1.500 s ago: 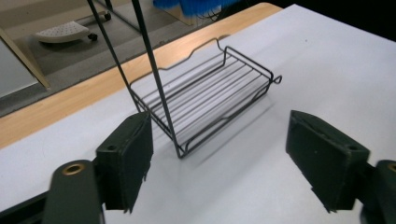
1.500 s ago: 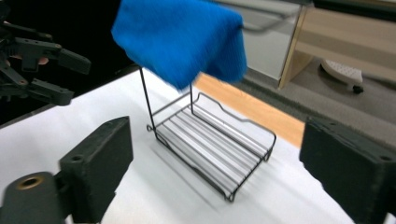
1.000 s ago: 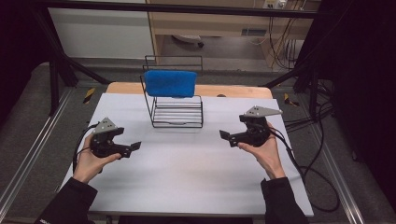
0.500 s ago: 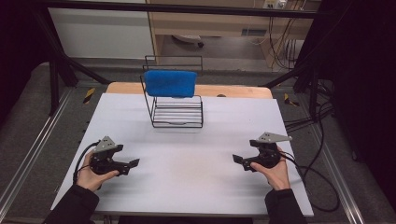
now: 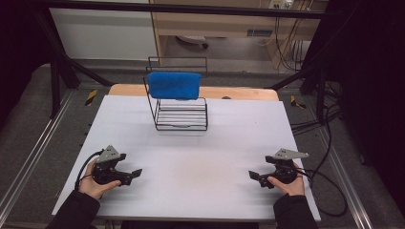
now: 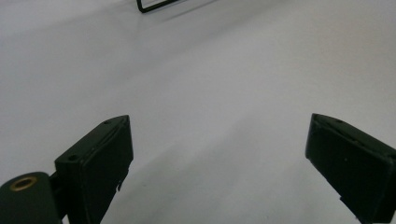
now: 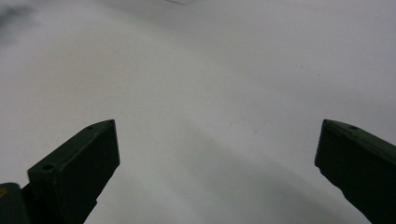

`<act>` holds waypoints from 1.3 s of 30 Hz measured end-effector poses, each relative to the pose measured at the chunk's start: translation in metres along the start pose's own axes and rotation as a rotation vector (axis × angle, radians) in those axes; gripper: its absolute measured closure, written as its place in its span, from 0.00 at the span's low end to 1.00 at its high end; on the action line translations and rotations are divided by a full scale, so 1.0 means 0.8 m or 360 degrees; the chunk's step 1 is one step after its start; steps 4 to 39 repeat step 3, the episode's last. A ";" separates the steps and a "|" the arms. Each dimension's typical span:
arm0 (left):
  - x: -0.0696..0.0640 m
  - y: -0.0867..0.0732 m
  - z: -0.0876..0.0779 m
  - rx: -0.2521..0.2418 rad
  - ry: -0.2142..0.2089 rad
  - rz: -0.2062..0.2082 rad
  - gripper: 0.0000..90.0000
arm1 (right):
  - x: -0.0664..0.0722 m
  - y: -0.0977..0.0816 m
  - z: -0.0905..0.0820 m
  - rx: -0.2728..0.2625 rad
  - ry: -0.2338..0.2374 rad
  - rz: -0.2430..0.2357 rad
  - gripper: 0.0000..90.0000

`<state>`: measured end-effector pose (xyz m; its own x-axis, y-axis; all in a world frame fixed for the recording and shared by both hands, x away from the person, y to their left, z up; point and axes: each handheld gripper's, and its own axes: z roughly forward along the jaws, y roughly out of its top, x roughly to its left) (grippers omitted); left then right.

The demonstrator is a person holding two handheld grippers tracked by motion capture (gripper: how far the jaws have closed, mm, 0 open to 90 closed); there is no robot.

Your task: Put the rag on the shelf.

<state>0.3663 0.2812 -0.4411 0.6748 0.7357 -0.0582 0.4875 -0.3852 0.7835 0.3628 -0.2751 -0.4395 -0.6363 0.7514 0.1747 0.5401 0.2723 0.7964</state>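
A black wire rack [image 5: 181,114] stands at the far middle of the white table [image 5: 200,143], with a blue cloth [image 5: 173,85] draped over its top rail. My left gripper [image 5: 133,173] rests low on the table near the front left, held in a hand, jaws wide apart with nothing between them [image 6: 217,158]. My right gripper [image 5: 254,177] sits near the front right, also held in a hand, open and empty [image 7: 217,158]. Both point toward the table's middle. A corner of the rack [image 6: 154,5] shows at the top of the left gripper view.
A wooden board edge [image 5: 239,93] lies behind the white table. Black frame bars [image 5: 57,62] and cables [image 5: 329,181] run along the sides and right of the table. Bare tabletop lies between the grippers and the rack.
Both hands have drawn the grippers back toward the front edge of the table and lower, away from the rack. The rack and cloth have not moved.
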 end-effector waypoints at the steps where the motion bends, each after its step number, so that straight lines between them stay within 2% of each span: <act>1: 0.000 -0.001 0.001 0.0003 -0.0002 -0.0001 0.09 | 0.000 0.000 0.001 0.0004 -0.0002 -0.0003 0.01; 39: -0.001 -0.002 0.001 0.0007 -0.0006 0.0002 0.09 | 0.001 -0.001 0.001 0.0010 -0.0003 -0.0005 0.01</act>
